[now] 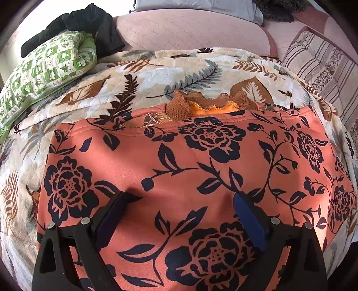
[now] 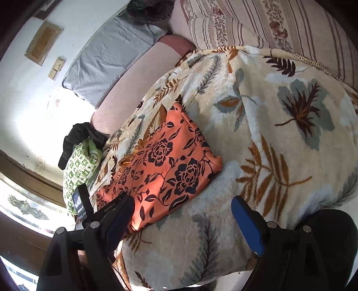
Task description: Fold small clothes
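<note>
**Left-wrist view: folded floral garment lies flat on a leaf-print blanket**

Left-wrist camera looks down on an orange garment [image 1: 179,161] printed with dark navy roses, lying as a flat rectangle on a cream blanket [image 1: 138,76] patterned with brown and grey leaves. The left gripper [image 1: 185,199] hangs over the near half of the cloth with its jaws spread wide and nothing between them; whether the fingertips [image 1: 240,201] brush the fabric cannot be told. At the garment's far edge a ruffled brown and orange collar [image 1: 208,104] pokes out onto the blanket. A green-and-white checked pillow [image 1: 44,67] sits at the far left of the blanket, with a black piece of clothing [image 1: 85,20] draped behind it.

From the right-wrist camera, the right gripper [image 2: 182,206] stands well above the bed, its jaws likewise wide apart and empty. Its dark finger [image 2: 120,212] appears in front of the garment's [image 2: 170,165] near corner, while the blue-padded finger [image 2: 246,219] appears against bare blanket [image 2: 279,116]. The garment lies toward the left side of the blanket, near the checked pillow [image 2: 80,165]. A grey cushion [image 2: 107,53] leans against the white wall [image 2: 26,98] beyond, and a striped bedcover [image 2: 279,24] runs along the far edge. A small lit screen [image 2: 78,200] shows beside the pillow.
</note>
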`<state>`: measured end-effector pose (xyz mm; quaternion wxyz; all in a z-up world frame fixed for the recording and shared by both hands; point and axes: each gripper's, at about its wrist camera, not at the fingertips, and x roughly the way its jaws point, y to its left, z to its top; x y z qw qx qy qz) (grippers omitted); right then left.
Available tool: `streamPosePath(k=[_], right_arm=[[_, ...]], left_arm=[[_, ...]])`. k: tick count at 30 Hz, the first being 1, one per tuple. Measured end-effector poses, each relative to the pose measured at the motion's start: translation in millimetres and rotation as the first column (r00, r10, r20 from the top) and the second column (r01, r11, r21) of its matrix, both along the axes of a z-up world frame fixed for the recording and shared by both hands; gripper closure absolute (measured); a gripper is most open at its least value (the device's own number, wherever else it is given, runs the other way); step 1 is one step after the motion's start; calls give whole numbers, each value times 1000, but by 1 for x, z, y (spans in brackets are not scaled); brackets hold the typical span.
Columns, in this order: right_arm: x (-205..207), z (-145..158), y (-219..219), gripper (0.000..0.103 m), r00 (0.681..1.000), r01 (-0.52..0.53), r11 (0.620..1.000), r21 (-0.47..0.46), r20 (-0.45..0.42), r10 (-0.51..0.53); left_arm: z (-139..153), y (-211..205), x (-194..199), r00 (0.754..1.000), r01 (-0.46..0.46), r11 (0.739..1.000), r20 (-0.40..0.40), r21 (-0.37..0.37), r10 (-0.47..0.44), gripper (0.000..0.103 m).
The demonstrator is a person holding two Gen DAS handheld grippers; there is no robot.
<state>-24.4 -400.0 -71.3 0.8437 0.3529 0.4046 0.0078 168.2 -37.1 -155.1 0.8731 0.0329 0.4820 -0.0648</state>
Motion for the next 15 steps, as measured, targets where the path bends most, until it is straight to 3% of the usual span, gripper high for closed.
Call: streamPosePath(k=[3,7,9,12,13,15], right_arm=[[-16,27,4,13,997,-51,996,-72,51,55],[-31,41,4,13,990,-90,992,-85,99,98],[-37,43,5,13,985,-110,991,-79,124,119],[-46,49,10,13,977,-135,986,-96,155,149],[-47,50,13,13,973,-152,983,-101,161,167],[-47,55,21,13,965,-187,973,-135,160,207]], left_arm=[[-11,-3,-14,997,44,998,67,35,-46,6],[6,-1,-29,990,30,999,138,32,-34,6],[27,-1,-42,967,11,1000,256,13,-15,6],[44,-7,-51,925,-10,998,380,63,-15,6],[42,-7,-49,927,-16,998,376,66,-10,6],[24,-6,-36,959,-13,997,283,74,-8,6]])
